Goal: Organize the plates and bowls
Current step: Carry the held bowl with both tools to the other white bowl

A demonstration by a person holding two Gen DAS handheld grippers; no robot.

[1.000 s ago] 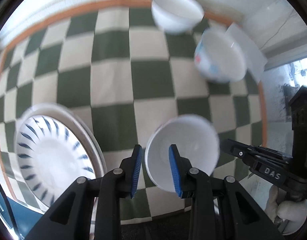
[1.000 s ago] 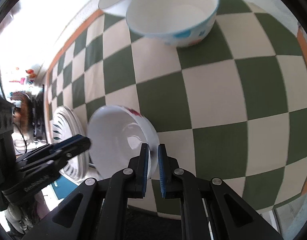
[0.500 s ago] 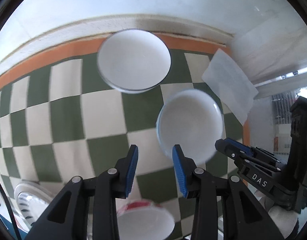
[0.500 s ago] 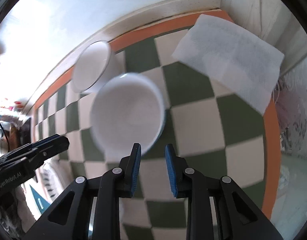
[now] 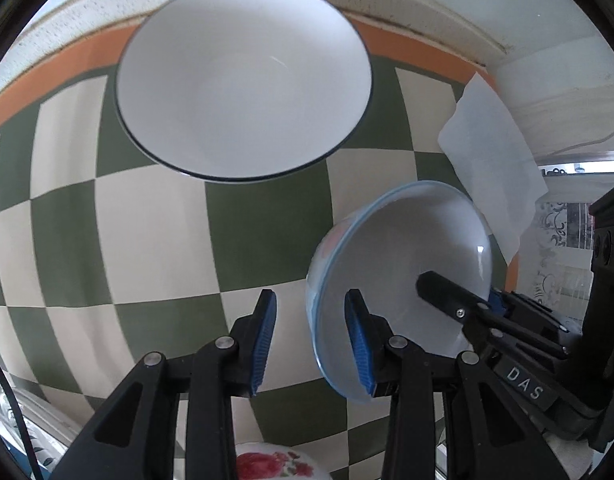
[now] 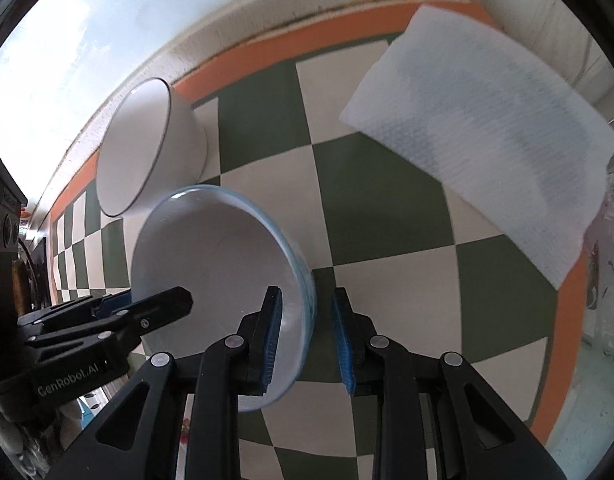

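A white bowl with a light blue rim (image 5: 403, 272) stands on the checkered cloth; it also shows in the right wrist view (image 6: 215, 264). My left gripper (image 5: 311, 340) is open with the bowl's near rim between its fingers. My right gripper (image 6: 307, 336) is open and straddles the opposite rim. A larger white bowl with a dark rim (image 5: 243, 92) stands behind near the wall, also in the right wrist view (image 6: 147, 152). A bowl with a red flower pattern (image 5: 275, 464) sits below the left gripper.
A white foam sheet (image 6: 479, 136) lies at the right end of the green and cream checkered cloth (image 5: 155, 216), near its orange border. A striped plate's edge (image 5: 23, 420) shows at the lower left. A wall runs behind the bowls.
Both grippers moved forward from the flowered bowl to the blue-rimmed bowl and now straddle its rim on either side. The right gripper let go of the flowered bowl and opened.
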